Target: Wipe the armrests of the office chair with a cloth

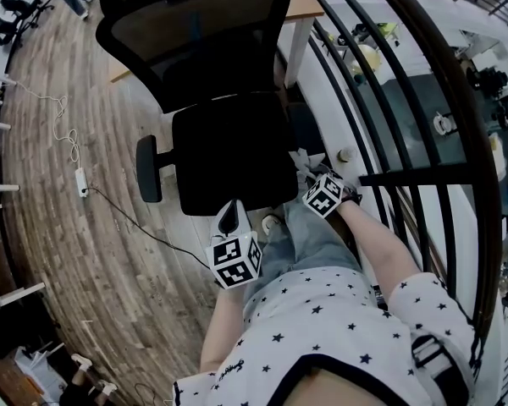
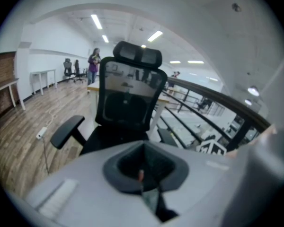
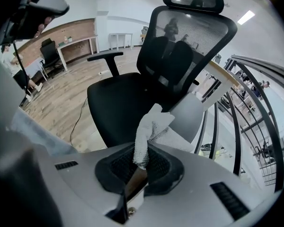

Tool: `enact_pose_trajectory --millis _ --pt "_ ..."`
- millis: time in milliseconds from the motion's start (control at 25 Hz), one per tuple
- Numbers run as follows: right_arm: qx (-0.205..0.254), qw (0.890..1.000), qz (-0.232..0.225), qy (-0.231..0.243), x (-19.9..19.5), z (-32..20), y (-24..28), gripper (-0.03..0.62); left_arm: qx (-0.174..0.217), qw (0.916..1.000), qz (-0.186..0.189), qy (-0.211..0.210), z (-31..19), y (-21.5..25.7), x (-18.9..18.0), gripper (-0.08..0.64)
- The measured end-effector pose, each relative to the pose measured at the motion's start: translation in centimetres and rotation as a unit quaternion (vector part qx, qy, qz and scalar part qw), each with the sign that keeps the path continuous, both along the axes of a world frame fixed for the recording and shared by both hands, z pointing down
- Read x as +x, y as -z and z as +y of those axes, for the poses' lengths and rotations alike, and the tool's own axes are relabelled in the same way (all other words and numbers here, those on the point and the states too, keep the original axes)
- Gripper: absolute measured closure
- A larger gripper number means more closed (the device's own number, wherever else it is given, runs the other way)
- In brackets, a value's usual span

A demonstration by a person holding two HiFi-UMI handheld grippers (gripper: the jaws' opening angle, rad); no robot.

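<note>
From the head view, we are looking down on the black office chair (image 1: 233, 155). The right gripper (image 1: 311, 176) is holding the white cloth (image 1: 302, 159) at the side of the seat next to the railing (image 1: 389, 176). The left gripper (image 1: 230, 220) is hanging in front of the seat, well apart from the open-side armrest (image 1: 148, 169).

In the left gripper view, the jaws are sitting together with nothing between them. We are seeing both armrests here, and the rail-side armrest (image 2: 166, 137) is close to the right gripper.

In the right gripper view, the jaws are clamping a bunch of the cloth, and its loose end is sticking up in front of the seat.

We think the wiping is just starting on the rail side. Next, the cloth needs pressing flat on that armrest and rubbing along its top. We cannot tell if it is touching yet.

The railing is running close by, so there is little room on that side. The wooden floor (image 1: 93, 252) on the other side is giving lots of room, but a cable (image 1: 135, 220) is lying there.
</note>
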State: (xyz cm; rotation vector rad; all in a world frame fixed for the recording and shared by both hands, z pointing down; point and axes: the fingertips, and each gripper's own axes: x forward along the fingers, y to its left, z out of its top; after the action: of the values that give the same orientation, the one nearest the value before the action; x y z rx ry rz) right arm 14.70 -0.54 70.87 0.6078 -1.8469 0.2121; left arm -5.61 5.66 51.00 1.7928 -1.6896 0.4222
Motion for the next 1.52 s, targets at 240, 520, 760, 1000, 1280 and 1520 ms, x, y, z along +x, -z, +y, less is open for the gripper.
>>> enact_pose_trajectory --millis 240,520,760,1000,1280,1520 --pt "-0.004 1.0 -0.019 -0.023 -0.3 -0.5 0.6 0.563 0.002 0.9996 -0.002 0.027 0.5 0.3 -0.8 0.554" --pt "0.005 0.996 -0.089 -0.027 -2.0 -0.9 4.2 0.563 0.006 0.9972 -0.007 0.074 0.2 1.1 -2.4 0.554" --pt "0.007 0.988 -0.152 0.008 -4.6 -2.6 8.2 0.562 0.019 0.9917 -0.008 0.127 -0.9 2.7 -3.6 0.554" --pt "0.004 0.976 -0.211 0.055 -8.1 -4.3 11.8 0.563 0.023 0.9837 -0.009 0.178 -1.8 3.6 -4.6 0.554" --pt "-0.007 0.958 -0.264 0.109 -12.0 -5.7 15.1 0.562 0.027 0.9703 -0.016 0.24 -1.7 4.2 -6.1 0.554" --pt "-0.019 0.947 -0.29 0.14 -13.9 -6.2 16.2 0.561 0.023 0.9559 -0.019 0.292 -0.3 4.0 -7.2 0.554"
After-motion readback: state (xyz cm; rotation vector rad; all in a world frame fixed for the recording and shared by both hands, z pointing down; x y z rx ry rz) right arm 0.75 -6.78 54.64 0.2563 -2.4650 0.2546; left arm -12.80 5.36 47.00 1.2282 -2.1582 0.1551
